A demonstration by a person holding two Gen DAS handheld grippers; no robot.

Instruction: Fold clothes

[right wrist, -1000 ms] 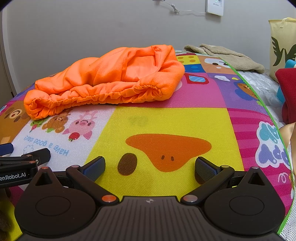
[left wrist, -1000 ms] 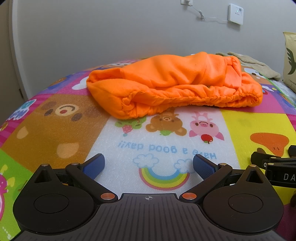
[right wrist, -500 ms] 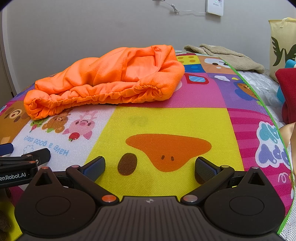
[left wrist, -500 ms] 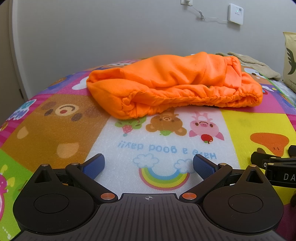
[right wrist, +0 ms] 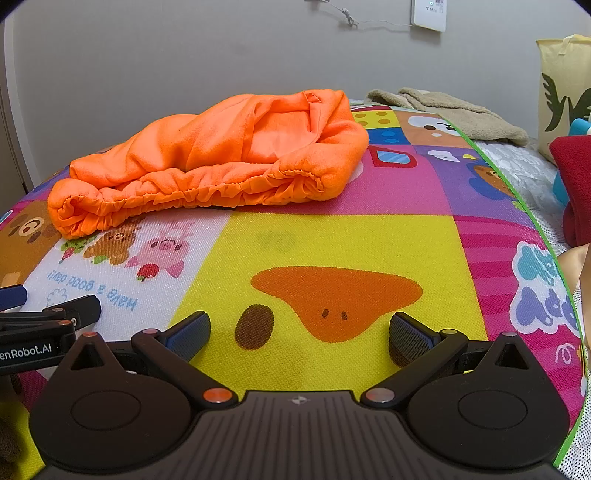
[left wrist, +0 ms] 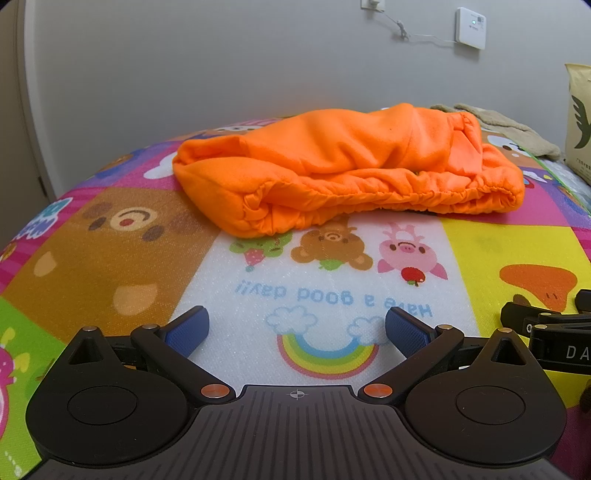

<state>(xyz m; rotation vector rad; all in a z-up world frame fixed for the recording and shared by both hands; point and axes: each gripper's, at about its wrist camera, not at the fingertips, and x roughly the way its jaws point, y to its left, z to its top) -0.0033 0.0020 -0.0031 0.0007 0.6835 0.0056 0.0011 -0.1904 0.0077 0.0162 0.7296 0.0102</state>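
Nothing is moving between the earlier frames and now: both grippers and the orange garment are keeping their places.

Left gripper (left wrist: 295,326) is sitting low over the play mat (left wrist: 110,266) with its jaws spread wide, holding nothing; its blue pads (left wrist: 186,328) are flanking a rainbow print without touching cloth. Right gripper (right wrist: 299,330) is likewise standing wide apart and empty, its pads (right wrist: 410,338) lying either side of an orange duck-bill print on a yellow square. Each gripper is showing in the other's view: the right one at 3 o'clock in the left view, the left one at 9 o'clock in the right view.

Orange garment (left wrist: 351,170) is lying bunched on the mat at 12 o'clock from the left gripper and at about 11 o'clock from the right, its gathered elastic hem (right wrist: 207,195) facing the cameras. It is well apart from both grippers, with bare mat between.

Beyond the garment, a beige towel (right wrist: 447,110) is resting at 1 o'clock. A red cloth (right wrist: 572,188) is lying at 3 o'clock off the mat's edge. A yellow bag (right wrist: 561,96) is standing at 2 o'clock; its contents cannot be told. A white wall box (left wrist: 470,27) is hanging on the wall.
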